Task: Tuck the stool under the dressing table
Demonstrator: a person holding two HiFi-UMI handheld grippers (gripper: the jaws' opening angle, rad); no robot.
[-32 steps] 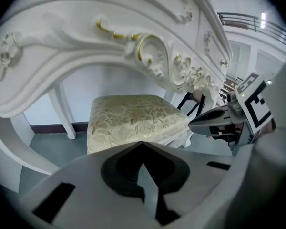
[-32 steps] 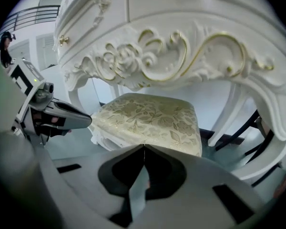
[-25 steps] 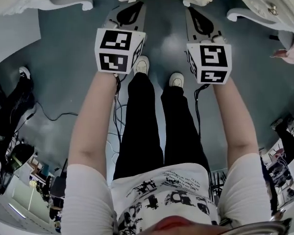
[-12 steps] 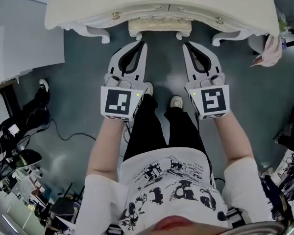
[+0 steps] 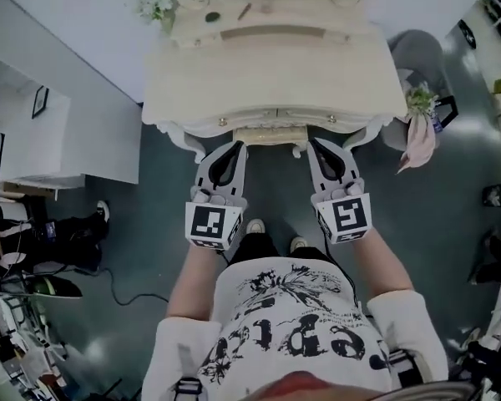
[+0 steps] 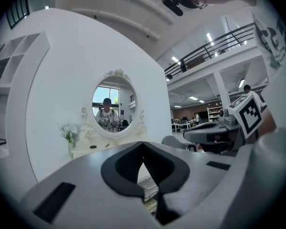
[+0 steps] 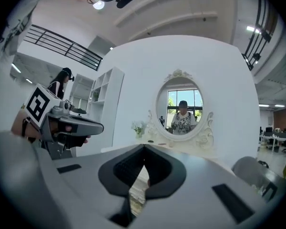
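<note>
Cream paintwork marks the dressing table (image 5: 275, 73) in the head view. The stool (image 5: 270, 134) shows only as a narrow strip of seat under the table's front edge. It lies between the left hand-held gripper (image 5: 233, 146) and the right hand-held gripper (image 5: 318, 144); we cannot tell whether either touches it.

In the left gripper view the jaws meet tip to tip on nothing, facing the oval mirror (image 6: 114, 106).

The right gripper view shows the same: jaws together, empty.

We judge the stool tucked in, with only withdrawal left.
</note>
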